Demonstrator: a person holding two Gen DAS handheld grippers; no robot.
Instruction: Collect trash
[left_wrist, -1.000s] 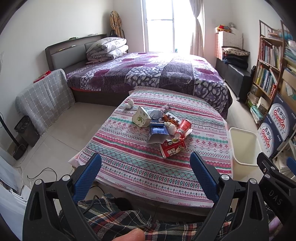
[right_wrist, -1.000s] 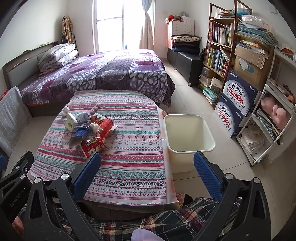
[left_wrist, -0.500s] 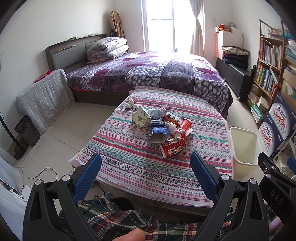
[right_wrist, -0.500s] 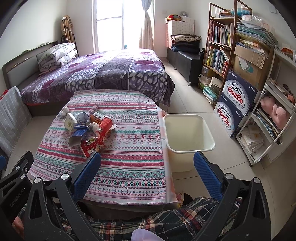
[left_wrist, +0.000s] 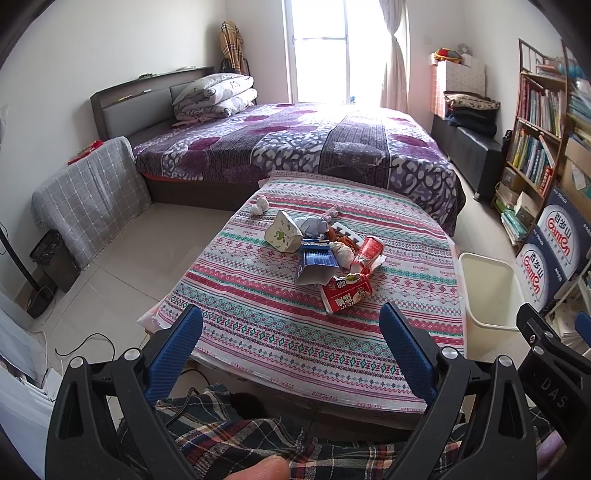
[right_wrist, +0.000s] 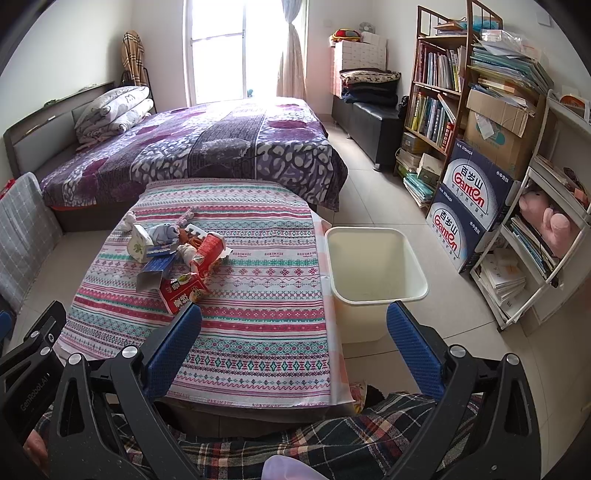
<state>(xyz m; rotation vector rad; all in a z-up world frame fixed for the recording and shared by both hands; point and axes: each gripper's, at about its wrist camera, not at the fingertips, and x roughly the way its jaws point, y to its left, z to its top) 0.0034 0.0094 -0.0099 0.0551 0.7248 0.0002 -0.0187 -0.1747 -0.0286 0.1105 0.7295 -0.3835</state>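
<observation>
A pile of trash lies on the striped tablecloth (left_wrist: 280, 325): a red snack box (left_wrist: 345, 295), a blue carton (left_wrist: 318, 263), a red cup (left_wrist: 366, 251), a white green-print carton (left_wrist: 283, 232) and crumpled wrappers. The same pile shows in the right wrist view, with the red box (right_wrist: 183, 292) nearest. A cream bin (right_wrist: 376, 266) stands on the floor right of the table; it also shows in the left wrist view (left_wrist: 489, 291). My left gripper (left_wrist: 291, 343) is open and empty, held back over the table's near edge. My right gripper (right_wrist: 293, 339) is open and empty, near the table's front right corner.
A purple bed (left_wrist: 295, 147) lies behind the table. Bookshelves (right_wrist: 443, 92) and stacked boxes (right_wrist: 471, 206) line the right wall. A grey-covered seat (left_wrist: 88, 192) stands at left. Cables (left_wrist: 85, 343) lie on the tiled floor. My plaid-clad lap (left_wrist: 236, 435) is below the grippers.
</observation>
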